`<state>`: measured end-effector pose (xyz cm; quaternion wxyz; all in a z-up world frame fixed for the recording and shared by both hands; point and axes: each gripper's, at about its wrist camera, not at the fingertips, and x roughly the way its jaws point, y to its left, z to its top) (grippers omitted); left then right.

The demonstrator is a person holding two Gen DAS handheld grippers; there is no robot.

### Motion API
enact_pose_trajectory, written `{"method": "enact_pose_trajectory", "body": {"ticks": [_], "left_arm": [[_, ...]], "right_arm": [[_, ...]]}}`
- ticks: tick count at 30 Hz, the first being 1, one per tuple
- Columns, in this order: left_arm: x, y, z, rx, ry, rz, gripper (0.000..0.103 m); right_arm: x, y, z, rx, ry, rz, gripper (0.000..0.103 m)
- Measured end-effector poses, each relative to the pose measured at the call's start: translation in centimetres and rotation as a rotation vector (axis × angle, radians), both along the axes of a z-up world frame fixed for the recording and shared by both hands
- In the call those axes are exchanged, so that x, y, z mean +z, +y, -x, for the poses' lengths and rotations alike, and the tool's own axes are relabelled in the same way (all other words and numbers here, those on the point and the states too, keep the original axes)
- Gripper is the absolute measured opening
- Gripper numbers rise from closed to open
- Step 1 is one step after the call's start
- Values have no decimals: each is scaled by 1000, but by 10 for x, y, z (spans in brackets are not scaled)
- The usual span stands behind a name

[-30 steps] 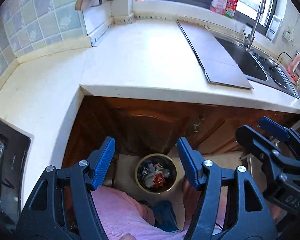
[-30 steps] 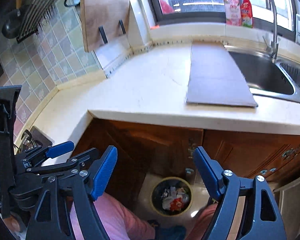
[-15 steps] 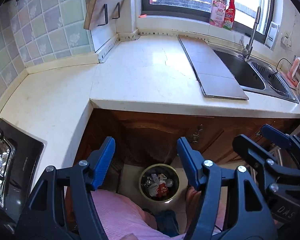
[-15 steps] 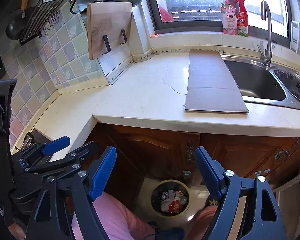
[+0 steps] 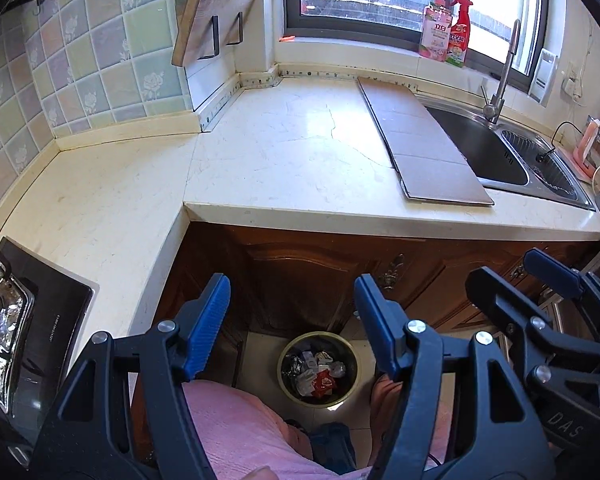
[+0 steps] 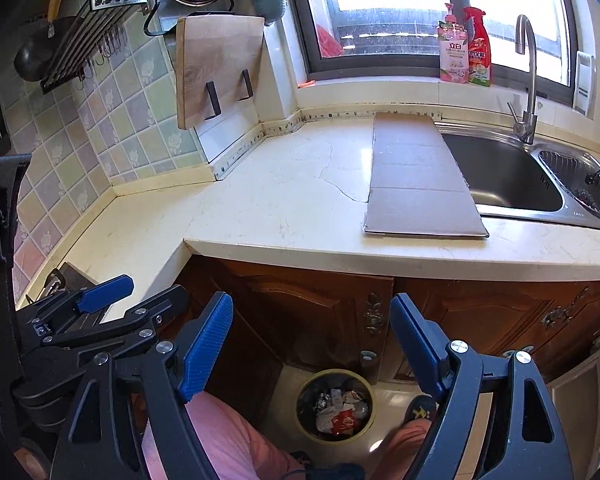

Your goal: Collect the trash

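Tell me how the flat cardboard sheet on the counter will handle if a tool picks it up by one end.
The cardboard sheet looks thin with fold creases, so it would probably sag or hinge. Likely light. Lying flat on the counter, its edge may be hard to grip.

Cream L-shaped stone countertop, hairline crack near middle. Flat grey-brown cardboard sheet lies on it, right edge over steel sink rim. Pale tiled floor carries round yellow-rimmed trash bin holding wrappers.
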<state>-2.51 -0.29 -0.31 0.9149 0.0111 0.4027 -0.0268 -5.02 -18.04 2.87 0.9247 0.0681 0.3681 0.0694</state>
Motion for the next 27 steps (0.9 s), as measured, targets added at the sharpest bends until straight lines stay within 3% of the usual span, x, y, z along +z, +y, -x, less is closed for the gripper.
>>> {"method": "enact_pose_trajectory", "body": {"ticks": [27], "left_arm": [[1,1,-1,0,-5,-5,62]], "right_arm": [[1,-5,2,1,-8,-3,82]]}}
